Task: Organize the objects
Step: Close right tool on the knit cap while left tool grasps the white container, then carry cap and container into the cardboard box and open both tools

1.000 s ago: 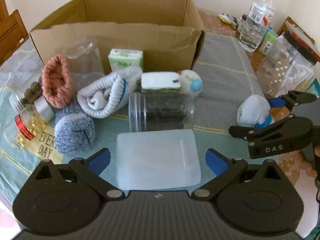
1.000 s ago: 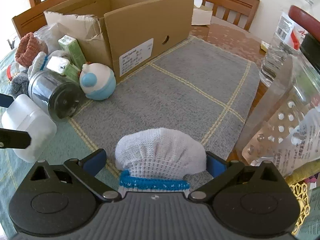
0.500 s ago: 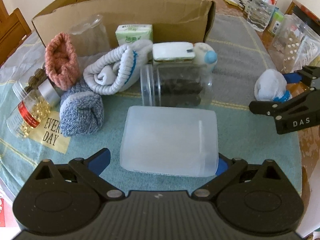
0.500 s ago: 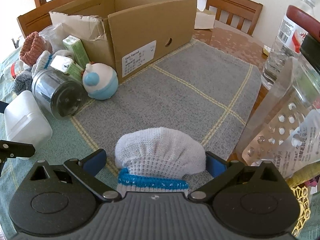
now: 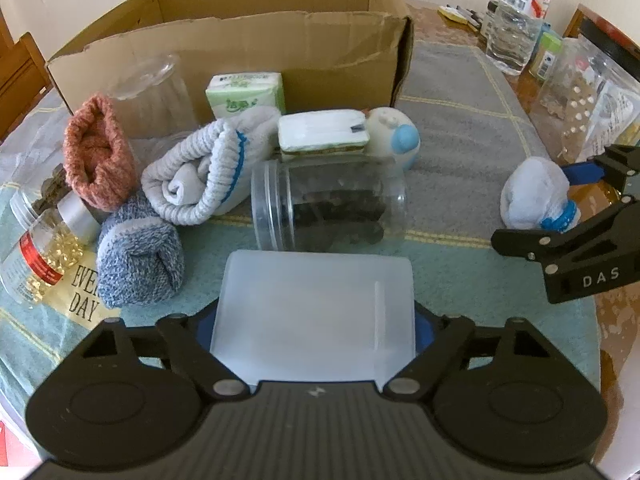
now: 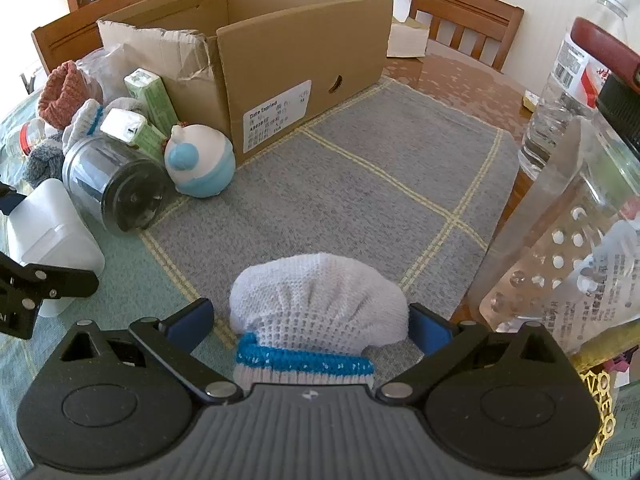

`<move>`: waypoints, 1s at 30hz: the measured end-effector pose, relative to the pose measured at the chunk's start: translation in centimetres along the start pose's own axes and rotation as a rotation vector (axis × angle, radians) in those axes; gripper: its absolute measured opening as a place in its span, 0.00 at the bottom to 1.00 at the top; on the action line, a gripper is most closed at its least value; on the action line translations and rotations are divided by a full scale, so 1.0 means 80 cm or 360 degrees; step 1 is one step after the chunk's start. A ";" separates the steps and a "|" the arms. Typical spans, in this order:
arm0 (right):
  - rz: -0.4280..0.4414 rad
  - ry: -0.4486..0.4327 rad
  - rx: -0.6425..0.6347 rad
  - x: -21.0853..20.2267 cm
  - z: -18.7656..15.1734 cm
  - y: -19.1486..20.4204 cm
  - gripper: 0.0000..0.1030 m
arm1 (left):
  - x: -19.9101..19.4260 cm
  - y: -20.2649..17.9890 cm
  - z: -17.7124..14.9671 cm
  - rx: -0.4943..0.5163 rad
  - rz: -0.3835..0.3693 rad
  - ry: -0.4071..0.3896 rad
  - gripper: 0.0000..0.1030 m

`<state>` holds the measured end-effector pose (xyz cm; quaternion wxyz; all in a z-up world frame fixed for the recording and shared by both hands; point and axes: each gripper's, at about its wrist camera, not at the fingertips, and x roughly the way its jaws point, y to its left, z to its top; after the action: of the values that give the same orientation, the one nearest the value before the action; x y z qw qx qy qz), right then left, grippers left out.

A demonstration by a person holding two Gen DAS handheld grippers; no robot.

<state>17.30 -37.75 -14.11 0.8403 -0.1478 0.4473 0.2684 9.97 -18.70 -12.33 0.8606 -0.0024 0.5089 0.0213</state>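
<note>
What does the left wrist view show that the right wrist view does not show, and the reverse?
Only the left wrist view shows the "EVERY DAY" label beside the capsule bottle.
Only the right wrist view shows the printed sticker and round hole on the cardboard box, and a wooden chair.
Both show the box, the lying clear jar, the frosted plastic container in the left gripper, and the white sock in the right gripper.

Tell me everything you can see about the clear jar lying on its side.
The clear jar is see-through plastic with ridged rings near one end, and something dark fills it. It lies on its side on the table mat, one flat round end facing the right wrist camera. A white and green packet sits just behind it, seemingly against its top; the frosted white container sits just in front of it.
</note>
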 end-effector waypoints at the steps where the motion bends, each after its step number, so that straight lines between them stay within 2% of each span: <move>1: -0.0002 0.0002 0.0005 0.000 0.000 0.000 0.97 | -0.001 0.001 0.000 0.0003 -0.0003 -0.0003 0.82; 6: -0.0032 -0.0002 0.0027 -0.007 0.000 -0.002 0.85 | -0.003 0.006 -0.005 -0.0006 -0.0024 -0.0025 0.81; 9: -0.0041 0.0006 0.0036 -0.008 0.001 -0.003 0.82 | -0.004 0.005 -0.005 -0.0008 -0.0033 -0.0021 0.81; 14: -0.0057 0.0005 0.0035 -0.015 0.003 -0.003 0.79 | -0.008 0.005 -0.001 0.0010 -0.0064 -0.0002 0.81; 22: -0.0076 0.0029 0.0062 -0.035 0.008 -0.007 0.78 | -0.042 0.004 0.007 0.0150 -0.0095 0.0024 0.81; 30: -0.0003 0.0070 0.0109 -0.070 0.008 0.010 0.78 | -0.087 0.012 0.027 0.0213 -0.0175 0.0064 0.81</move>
<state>14.72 -38.62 -9.12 0.8350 -0.1253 0.4745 0.2488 8.49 -17.95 -5.14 0.8483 0.0267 0.5254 -0.0601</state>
